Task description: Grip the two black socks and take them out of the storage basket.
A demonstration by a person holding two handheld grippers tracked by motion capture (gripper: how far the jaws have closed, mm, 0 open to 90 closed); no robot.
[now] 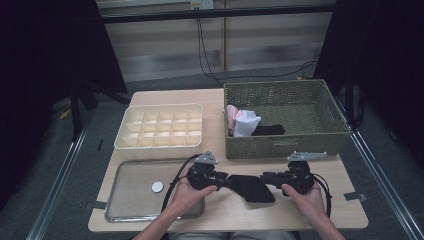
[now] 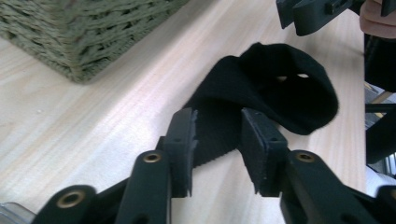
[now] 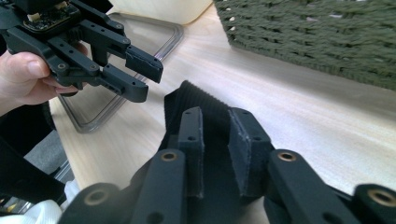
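In the high view, a black sock is laid flat on the desk near its front edge, between the left gripper and the right gripper, so that each end can be reached from its own side. Behind it, at the back right corner, a green woven basket is kept with more clothes inside, and a cream divided box stands at the back left; probably the sock is meant to be folded and sorted there. A clear tray is placed at the front left corner. In the left gripper view, the ribbed cuff of the sock is seen between the two jaws, which stand apart and are not pressed on it; the fabric is only framed, not gripped. In the right gripper view, the sock lies under and between the jaws, with a narrow gap left between the pads; a grip cannot be confirmed, so this gripper is judged as open too.
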